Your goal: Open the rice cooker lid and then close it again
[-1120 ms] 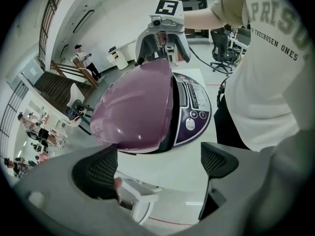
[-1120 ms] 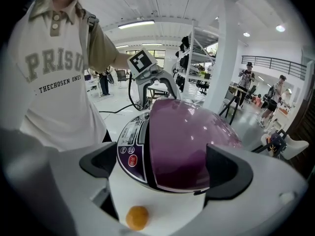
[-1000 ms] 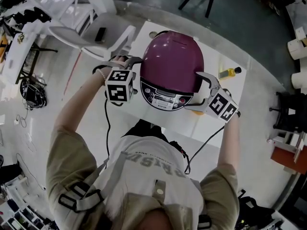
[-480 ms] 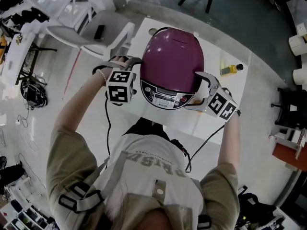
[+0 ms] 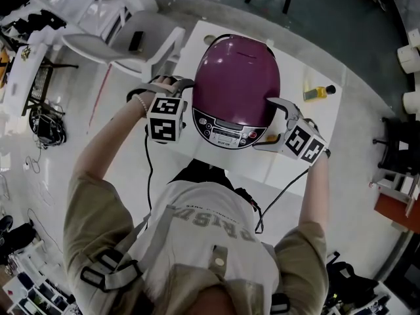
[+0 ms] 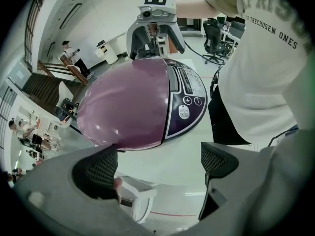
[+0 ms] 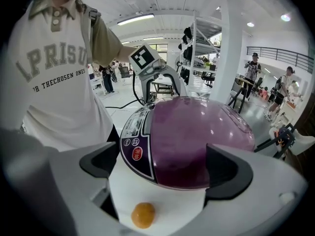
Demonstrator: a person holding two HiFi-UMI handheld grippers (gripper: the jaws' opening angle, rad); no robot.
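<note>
Open workshop floor all round, with desks, racks and a white chair point(image 5: 125, 44) off to the left; at centre, a white table point(image 5: 315, 130). On it, toward the near-left part, a purple rice cooker point(image 5: 235, 77), lid point(image 5: 243, 51) down and shut, control panel point(image 5: 226, 131) turned to the person. Close by the shell on either side, the left gripper point(image 5: 176, 84) and the right gripper point(image 5: 275, 113), each with jaws spread wide and pinching nothing. Cannot tell from any view whether a pad touches the cooker.

Likely trouble from here:
- **Sliding:** could skid across the smooth tabletop if pushed from one side only, so probably wants bracing from the other.
- **Tipping:** would likely tip or drag the whole body if pried at the rim with the latch not released.
- **Springing lid:** might spring up against a jaw held too near the seam.
- **Bottle:** could knock over the yellow bottle point(image 5: 318, 92), though it is well apart on the right and only a wide swing would reach it.

Shown only from the head view:
- both grippers flanking the cooker at once
- the bottle

Shown only from the right gripper view: a small orange ball point(image 7: 143, 215) on the table just before the jaws, hidden beneath the gripper from above and liable to roll if nudged.

Shown best from the left gripper view:
- the panel's round buttons point(image 6: 189, 106)
- the opposite gripper rising behind the dome
</note>
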